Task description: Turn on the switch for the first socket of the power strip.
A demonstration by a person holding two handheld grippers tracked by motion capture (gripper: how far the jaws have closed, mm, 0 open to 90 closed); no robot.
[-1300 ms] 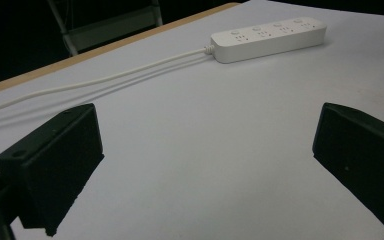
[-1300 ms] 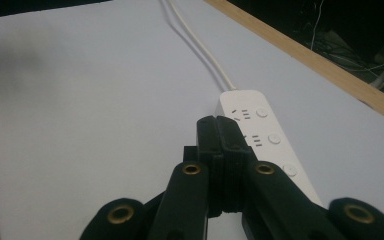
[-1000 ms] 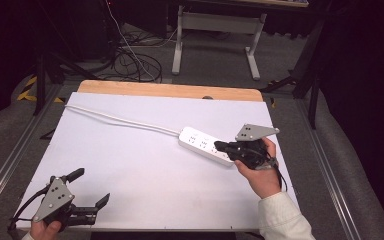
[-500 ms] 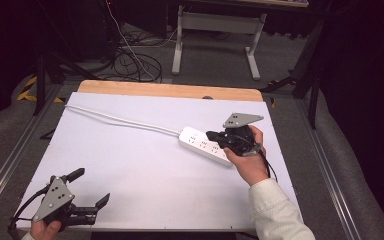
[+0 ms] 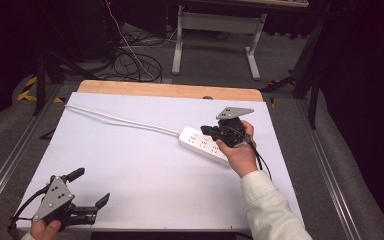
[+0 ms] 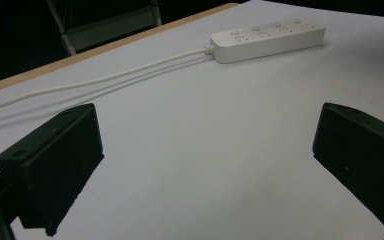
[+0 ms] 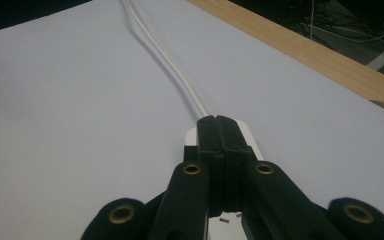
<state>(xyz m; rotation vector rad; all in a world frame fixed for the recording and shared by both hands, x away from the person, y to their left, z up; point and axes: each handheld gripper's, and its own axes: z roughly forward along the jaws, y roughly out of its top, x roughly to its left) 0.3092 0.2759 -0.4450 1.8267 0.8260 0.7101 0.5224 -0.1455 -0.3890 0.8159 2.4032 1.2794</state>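
High view shows the right gripper (image 5: 210,131), jaws pressed together, now moved over the white power strip (image 5: 200,142) right of table centre, perhaps to press it, while the left gripper (image 5: 91,189) rests spread wide.

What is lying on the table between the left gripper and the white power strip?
Nothing visible. The left gripper is open near the table's front left corner, and bare white tabletop runs from it to the power strip. The cord leads away from the strip's end, beside that path.
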